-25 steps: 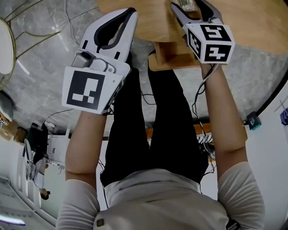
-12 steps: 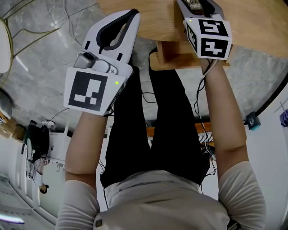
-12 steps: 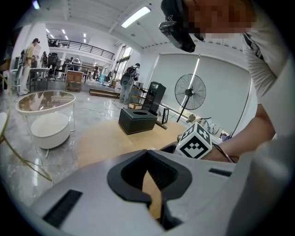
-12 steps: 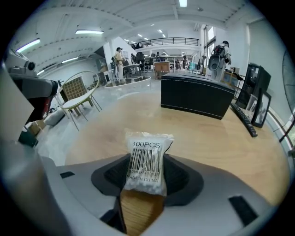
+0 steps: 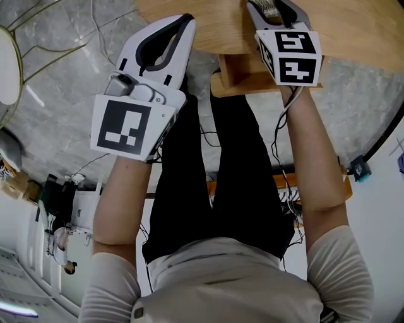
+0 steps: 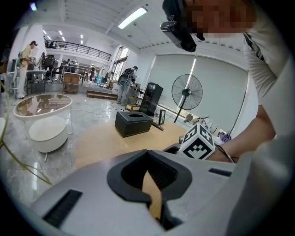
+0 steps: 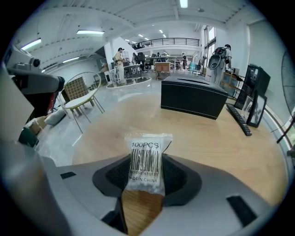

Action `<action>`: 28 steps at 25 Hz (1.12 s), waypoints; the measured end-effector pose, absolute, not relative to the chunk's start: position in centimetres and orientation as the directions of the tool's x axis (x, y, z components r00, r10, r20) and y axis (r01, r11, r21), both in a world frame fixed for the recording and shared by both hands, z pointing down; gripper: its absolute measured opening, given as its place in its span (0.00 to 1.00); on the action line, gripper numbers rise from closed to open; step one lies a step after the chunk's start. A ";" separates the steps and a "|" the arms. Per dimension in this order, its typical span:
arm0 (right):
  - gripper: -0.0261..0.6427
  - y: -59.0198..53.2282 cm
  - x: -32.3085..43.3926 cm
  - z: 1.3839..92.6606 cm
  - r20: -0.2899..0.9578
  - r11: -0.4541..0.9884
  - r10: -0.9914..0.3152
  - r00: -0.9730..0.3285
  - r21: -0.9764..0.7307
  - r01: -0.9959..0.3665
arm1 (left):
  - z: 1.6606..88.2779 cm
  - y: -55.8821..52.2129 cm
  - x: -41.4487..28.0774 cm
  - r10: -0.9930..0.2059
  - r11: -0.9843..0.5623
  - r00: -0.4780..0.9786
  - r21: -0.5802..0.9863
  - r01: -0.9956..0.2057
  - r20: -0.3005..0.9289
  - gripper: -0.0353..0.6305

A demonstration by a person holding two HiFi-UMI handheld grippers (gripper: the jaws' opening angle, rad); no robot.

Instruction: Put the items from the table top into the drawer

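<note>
**A:** Where is the packet (image 7: 145,154) sitting relative to the claw?

**B:** It is lying right between the jaws of the right gripper (image 5: 273,9), on the table (image 7: 207,138) near its edge. Those jaws have just been closing. They are standing partway closed, with the black ribbed pads pressing against both side edges of the packet.

**A:** What is it looking like?

**B:** It is looking like a small, flat pouch of clear, crinkled plastic, roughly rectangular, with a sealed top edge. A white patch on it is carrying a black barcode.

**A:** Is anything reading clearly?

**B:** "100PCS" is showing above the bars and "MADE IN CHINA" below. The digits in between are coming out too small to trust.

**A:** And around it?

**B:** The tabletop is showing pale, smooth wood grain. At one o'clock from the packet a black rectangular box (image 7: 193,99) is standing. At two o'clock a slim black bar (image 7: 238,119) is lying flat.

**A:** And the other claw?

**B:** In the head view the left gripper (image 5: 184,24) is hovering at nine o'clock from the right one, at the table's rim. Its jaws are sitting closed to a thin slit and holding nothing.
</note>
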State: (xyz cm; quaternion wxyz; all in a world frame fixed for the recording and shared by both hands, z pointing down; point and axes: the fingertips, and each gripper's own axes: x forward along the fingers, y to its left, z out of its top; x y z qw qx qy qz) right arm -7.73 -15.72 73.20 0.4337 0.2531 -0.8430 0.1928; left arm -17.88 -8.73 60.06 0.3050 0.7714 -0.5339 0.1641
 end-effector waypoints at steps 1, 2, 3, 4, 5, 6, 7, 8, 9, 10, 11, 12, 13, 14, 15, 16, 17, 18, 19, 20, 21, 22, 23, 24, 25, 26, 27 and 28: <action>0.34 -15.5 -7.4 73.2 0.829 0.793 -0.263 -0.493 -0.105 -0.600 | 60.2 -8.7 -17.8 -0.722 -0.249 0.379 0.295 -0.923 0.579 0.07; 0.34 -15.4 -7.1 73.2 0.829 0.788 -0.268 -0.491 -0.105 -0.607 | 60.2 -8.7 -17.6 -0.721 -0.253 0.382 0.294 -0.922 0.579 0.07; 0.34 -15.2 -6.7 73.2 0.827 0.783 -0.275 -0.490 -0.103 -0.614 | 60.2 -8.7 -17.4 -0.722 -0.253 0.383 0.295 -0.921 0.577 0.07; 0.34 -15.0 -6.2 73.1 0.826 0.778 -0.281 -0.488 -0.102 -0.620 | 60.1 -8.7 -17.1 -0.724 -0.253 0.383 0.296 -0.921 0.574 0.07; 0.34 -14.7 -5.7 73.0 0.826 0.773 -0.285 -0.487 -0.102 -0.626 | 60.0 -8.7 -16.7 -0.725 -0.255 0.385 0.297 -0.920 0.570 0.07; 0.34 -14.3 -5.2 72.8 0.826 0.769 -0.288 -0.485 -0.103 -0.631 | 59.8 -8.5 -16.3 -0.725 -0.263 0.392 0.299 -0.917 0.566 0.07; 0.34 -13.9 -4.8 72.7 0.826 0.765 -0.290 -0.483 -0.104 -0.636 | 59.6 -8.3 -15.9 -0.723 -0.274 0.402 0.301 -0.913 0.562 0.07; 0.34 -13.6 -4.4 72.5 0.826 0.760 -0.293 -0.481 -0.104 -0.642 | 59.5 -8.0 -15.5 -0.720 -0.283 0.411 0.303 -0.910 0.560 0.07; 0.34 -13.3 -4.0 72.4 0.826 0.754 -0.298 -0.478 -0.104 -0.649 | 59.4 -7.8 -15.2 -0.716 -0.288 0.415 0.304 -0.908 0.562 0.07; 0.34 -12.9 -3.6 72.4 0.827 0.745 -0.303 -0.474 -0.105 -0.658 | 59.4 -7.6 -14.9 -0.712 -0.292 0.419 0.305 -0.906 0.563 0.07; 0.34 -12.5 -3.1 72.3 0.828 0.736 -0.307 -0.470 -0.106 -0.668 | 59.4 -7.5 -14.6 -0.710 -0.299 0.426 0.307 -0.903 0.561 0.07; 0.34 -12.0 -2.7 72.3 0.828 0.729 -0.310 -0.467 -0.108 -0.676 | 59.4 -7.3 -14.1 -0.709 -0.309 0.435 0.310 -0.899 0.556 0.07; 0.34 -11.5 -2.2 72.4 0.827 0.723 -0.313 -0.466 -0.110 -0.682 | 59.3 -7.0 -13.6 -0.706 -0.319 0.444 0.313 -0.895 0.551 0.07; 0.34 -11.0 -1.7 72.4 0.827 0.718 -0.316 -0.465 -0.112 -0.687 | 59.3 -6.7 -13.1 -0.702 -0.330 0.454 0.314 -0.890 0.550 0.07; 0.34 -10.5 -1.1 72.4 0.827 0.714 -0.319 -0.463 -0.112 -0.691 | 59.4 -6.3 -12.5 -0.695 -0.343 0.464 0.314 -0.885 0.549 0.07; 0.34 -9.9 -0.5 72.4 0.828 0.709 -0.322 -0.459 -0.111 -0.697 | 59.4 -5.9 -11.9 -0.688 -0.356 0.474 0.313 -0.880 0.549 0.07; 0.34 -9.3 0.0 72.4 0.828 0.703 -0.326 -0.455 -0.110 -0.703 | 59.4 -5.4 -11.4 -0.681 -0.367 0.481 0.311 -0.877 0.553 0.07; 0.34 -8.7 0.6 72.3 0.828 0.697 -0.330 -0.452 -0.109 -0.709 | 59.4 -5.1 -11.0 -0.675 -0.375 0.486 0.309 -0.874 0.556 0.07; 0.34 -8.1 1.0 72.3 0.829 0.692 -0.333 -0.450 -0.110 -0.714 | 59.4 -4.7 -10.6 -0.671 -0.382 0.490 0.307 -0.872 0.556 0.07; 0.34 -7.5 1.5 72.4 0.829 0.688 -0.334 -0.449 -0.112 -0.717 | 59.4 -4.4 -10.3 -0.669 -0.389 0.495 0.307 -0.869 0.554 0.07; 0.34 -7.0 1.9 72.4 0.829 0.683 -0.334 -0.448 -0.115 -0.721 | 59.4 -4.1 -9.9 -0.666 -0.393 0.499 0.307 -0.867 0.555 0.07; 0.34 -6.5 2.4 72.4 0.830 0.679 -0.335 -0.447 -0.116 -0.725 | 59.5 -3.8 -9.6 -0.660 -0.395 0.499 0.306 -0.866 0.561 0.07; 0.34 -6.0 2.9 72.5 0.831 0.675 -0.336 -0.444 -0.116 -0.728 | 59.5 -3.5 -9.2 -0.654 -0.398 0.500 0.305 -0.865 0.567 0.07; 0.34 -5.4 3.5 72.5 0.832 0.672 -0.338 -0.441 -0.115 -0.732 | 59.5 -3.2 -8.8 -0.650 -0.404 0.505 0.304 -0.863 0.568 0.07; 0.34 -4.9 3.9 72.5 0.833 0.669 -0.339 -0.437 -0.114 -0.735 | 59.4 -2.9 -8.4 -0.647 -0.414 0.513 0.305 -0.858 0.564 0.07; 0.34 -4.5 4.3 72.6 0.834 0.666 -0.339 -0.435 -0.114 -0.738 | 59.3 -2.7 -8.0 -0.644 -0.427 0.524 0.306 -0.851 0.558 0.07; 0.34 -4.1 4.7 72.7 0.836 0.662 -0.338 -0.432 -0.115 -0.741 | 59.3 -2.5 -7.6 -0.640 -0.439 0.534 0.307 -0.844 0.553 0.07; 0.34 -3.6 5.1 72.9 0.839 0.658 -0.335 -0.429 -0.118 -0.744 | 59.4 -2.3 -7.4 -0.636 -0.444 0.538 0.309 -0.841 0.553 0.07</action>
